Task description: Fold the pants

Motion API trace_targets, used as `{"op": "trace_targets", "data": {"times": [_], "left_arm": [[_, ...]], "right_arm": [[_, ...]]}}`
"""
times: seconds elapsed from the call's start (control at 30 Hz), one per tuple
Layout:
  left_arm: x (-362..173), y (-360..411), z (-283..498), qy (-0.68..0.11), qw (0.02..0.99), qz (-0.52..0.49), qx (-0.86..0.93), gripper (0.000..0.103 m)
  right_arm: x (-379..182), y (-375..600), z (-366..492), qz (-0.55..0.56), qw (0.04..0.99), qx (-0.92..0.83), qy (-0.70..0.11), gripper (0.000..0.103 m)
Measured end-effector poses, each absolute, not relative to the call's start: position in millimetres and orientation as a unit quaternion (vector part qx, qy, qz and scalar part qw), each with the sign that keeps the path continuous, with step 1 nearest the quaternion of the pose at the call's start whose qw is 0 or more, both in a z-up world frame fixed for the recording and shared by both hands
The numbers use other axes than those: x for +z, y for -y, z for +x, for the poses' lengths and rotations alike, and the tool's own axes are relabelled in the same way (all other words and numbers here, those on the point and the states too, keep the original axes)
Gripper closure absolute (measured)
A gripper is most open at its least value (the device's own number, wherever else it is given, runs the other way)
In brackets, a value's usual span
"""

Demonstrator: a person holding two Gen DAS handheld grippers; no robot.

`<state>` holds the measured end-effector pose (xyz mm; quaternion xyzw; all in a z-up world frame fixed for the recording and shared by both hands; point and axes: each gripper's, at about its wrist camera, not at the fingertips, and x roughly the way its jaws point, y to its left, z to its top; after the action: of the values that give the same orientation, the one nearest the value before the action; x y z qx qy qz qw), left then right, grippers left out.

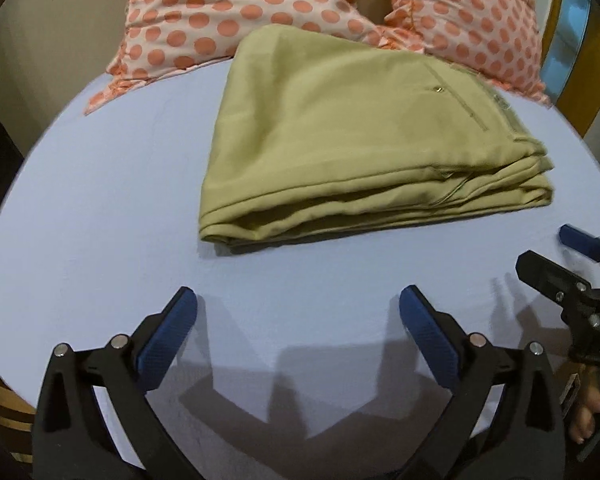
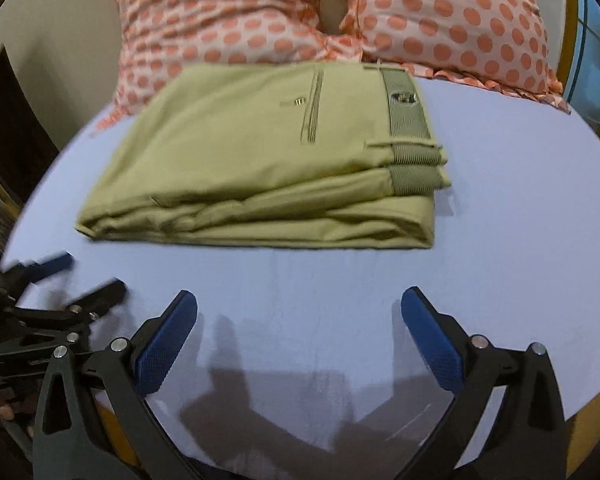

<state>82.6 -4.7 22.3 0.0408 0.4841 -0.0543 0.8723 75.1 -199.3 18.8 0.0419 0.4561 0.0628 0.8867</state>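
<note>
Khaki pants (image 1: 340,136) lie folded in a thick stack on the light blue bed sheet (image 1: 100,220). They also show in the right wrist view (image 2: 260,168), waistband at the right end. My left gripper (image 1: 298,304) is open and empty, above the sheet just in front of the pants. My right gripper (image 2: 299,306) is open and empty too, in front of the stack. Each gripper shows at the edge of the other's view: the right gripper (image 1: 544,250) at the right, the left gripper (image 2: 90,274) at the left, blurred.
Two pillows with orange dots (image 1: 228,12) (image 2: 452,20) lie behind the pants and touch their far edge. A yellow and blue wall or headboard (image 1: 572,40) stands at the right. The sheet's near edge (image 2: 580,396) drops off beside the grippers.
</note>
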Motion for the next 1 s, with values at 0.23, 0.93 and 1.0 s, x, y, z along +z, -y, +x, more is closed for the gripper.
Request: {"op": "trace_targets", "data": {"times": [0.23,0.93,1.0], "left_arm": [[21.8,2.8,79.1,-0.475,0.877,0.039,-0.057,0.002],[20.6,2.5,75.9,-0.466,0.882,0.037,-0.056,0.002],[20.9,2.2,76.5,-0.466,0.882,0.037,-0.056,0.002]], "right_arm": [[10.7,186.0,69.9,0.002,0.887,0.028,-0.461,0.001],[11.7,185.5,71.0,0.007,0.881,0.017,-0.473,0.001],[11.7,185.6,71.0,0.007,0.881,0.017,-0.473,0.001]]}}
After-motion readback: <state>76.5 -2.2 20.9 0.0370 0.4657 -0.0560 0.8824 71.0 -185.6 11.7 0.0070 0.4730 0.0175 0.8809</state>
